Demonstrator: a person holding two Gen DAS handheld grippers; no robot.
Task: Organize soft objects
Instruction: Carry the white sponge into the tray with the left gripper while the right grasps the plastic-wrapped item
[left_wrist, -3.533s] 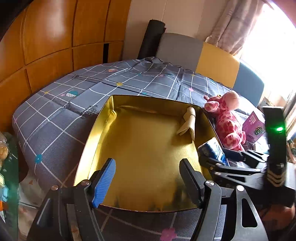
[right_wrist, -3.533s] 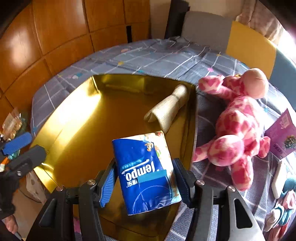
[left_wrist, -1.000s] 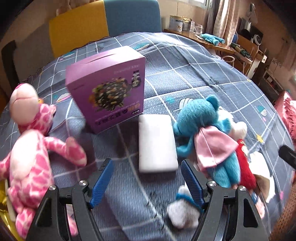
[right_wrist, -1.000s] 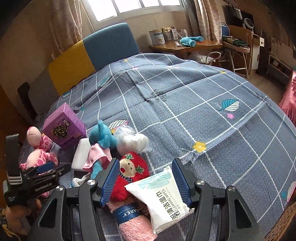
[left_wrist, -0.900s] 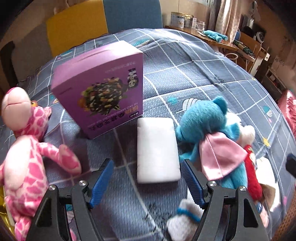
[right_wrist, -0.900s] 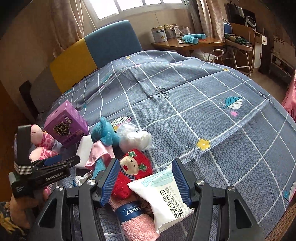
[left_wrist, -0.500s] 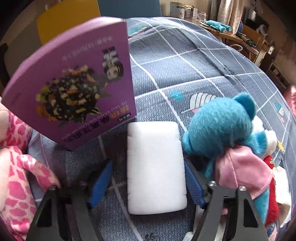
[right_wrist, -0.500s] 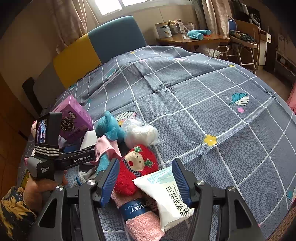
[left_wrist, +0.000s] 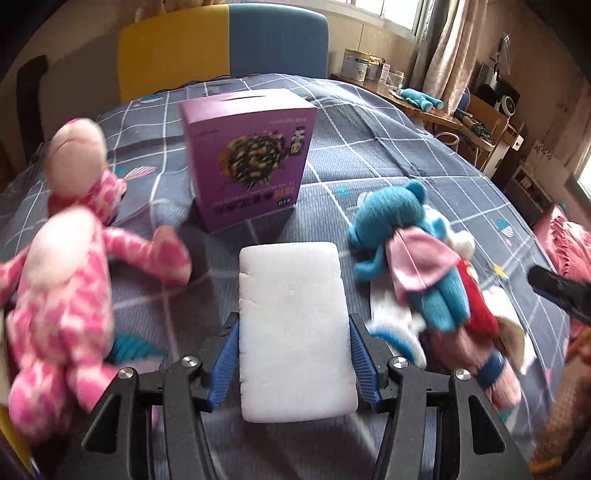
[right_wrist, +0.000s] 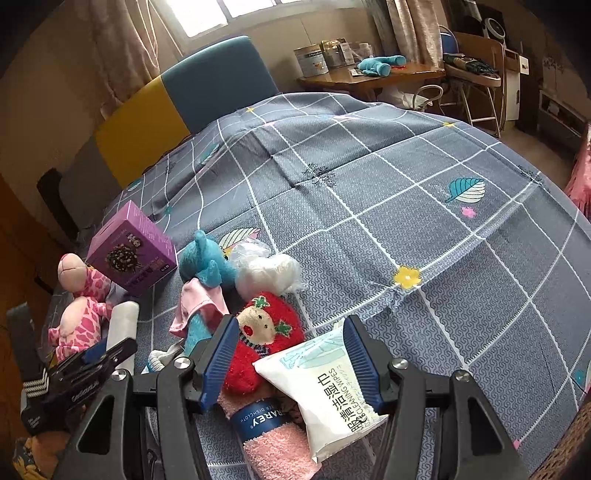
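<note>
A white sponge block (left_wrist: 293, 332) sits between the blue pads of my left gripper (left_wrist: 293, 325). The jaws are closing and both pads touch its long sides. From the right wrist view the sponge (right_wrist: 123, 321) stands up out of the left gripper (right_wrist: 107, 350), clear of the bedspread. My right gripper (right_wrist: 290, 354) hangs open over a white wet-wipes pack (right_wrist: 332, 387) and a red plush (right_wrist: 266, 332), touching neither. A pink spotted plush (left_wrist: 62, 295) lies at the left, and a blue bear with a pink cape (left_wrist: 399, 236) at the right.
A purple carton (left_wrist: 251, 158) stands upright beyond the sponge. A rolled pink towel (right_wrist: 273, 439) and a white bagged bundle (right_wrist: 266, 269) lie in the pile. The grey checked bedspread (right_wrist: 406, 192) stretches right; a yellow and blue headboard (left_wrist: 221, 48) is behind.
My left gripper went down around the white sponge, narrowed onto it, and has drawn back with the sponge raised off the bedspread. The right gripper has stayed put.
</note>
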